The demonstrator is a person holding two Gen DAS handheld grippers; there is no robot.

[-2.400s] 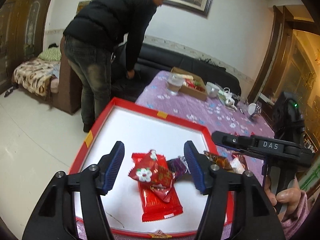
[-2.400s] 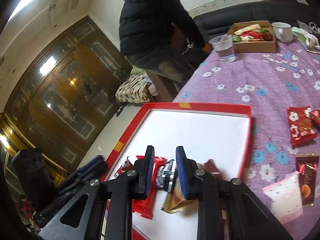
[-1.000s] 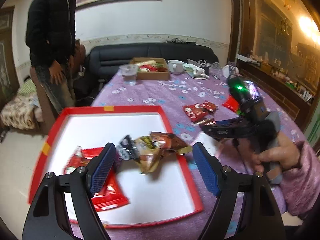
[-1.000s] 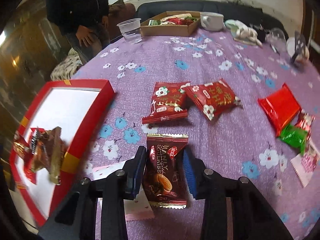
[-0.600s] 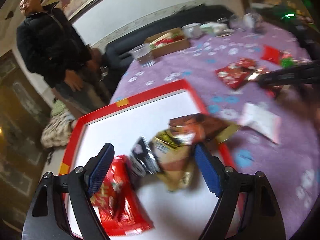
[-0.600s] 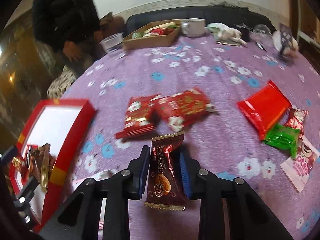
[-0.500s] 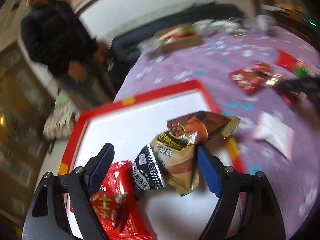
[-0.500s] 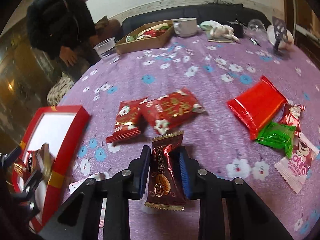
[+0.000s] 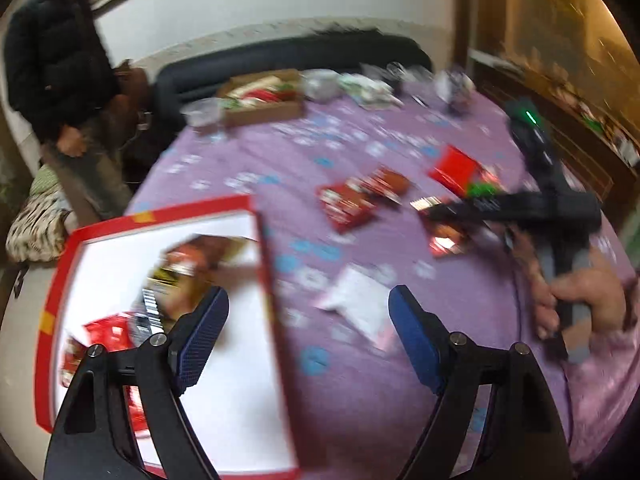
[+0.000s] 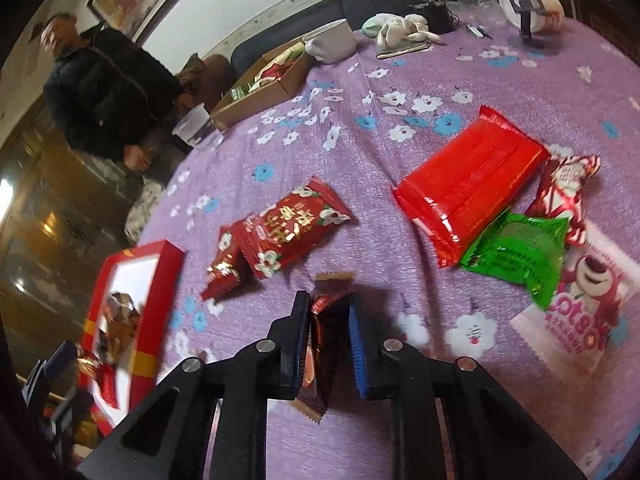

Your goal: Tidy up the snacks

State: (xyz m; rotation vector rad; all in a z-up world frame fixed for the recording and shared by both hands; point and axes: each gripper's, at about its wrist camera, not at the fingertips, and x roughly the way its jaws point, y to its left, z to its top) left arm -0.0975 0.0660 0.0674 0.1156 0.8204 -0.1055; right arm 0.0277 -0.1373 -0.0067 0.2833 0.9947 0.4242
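Right gripper point(image 10: 329, 334) is clamped on the brown chocolate-nut packet point(image 10: 322, 344), just above the purple tablecloth point(image 10: 360, 152). Left gripper point(image 9: 308, 334) gapes, nothing in it. I'd lift clear before swinging over the red tray point(image 10: 158, 300).

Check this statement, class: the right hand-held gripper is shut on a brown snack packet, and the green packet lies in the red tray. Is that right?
Not quite. The right hand-held gripper is shut on the brown packet, but the green packet lies on the purple tablecloth, beside the red packet, not in the red tray. The right wrist view shows it.
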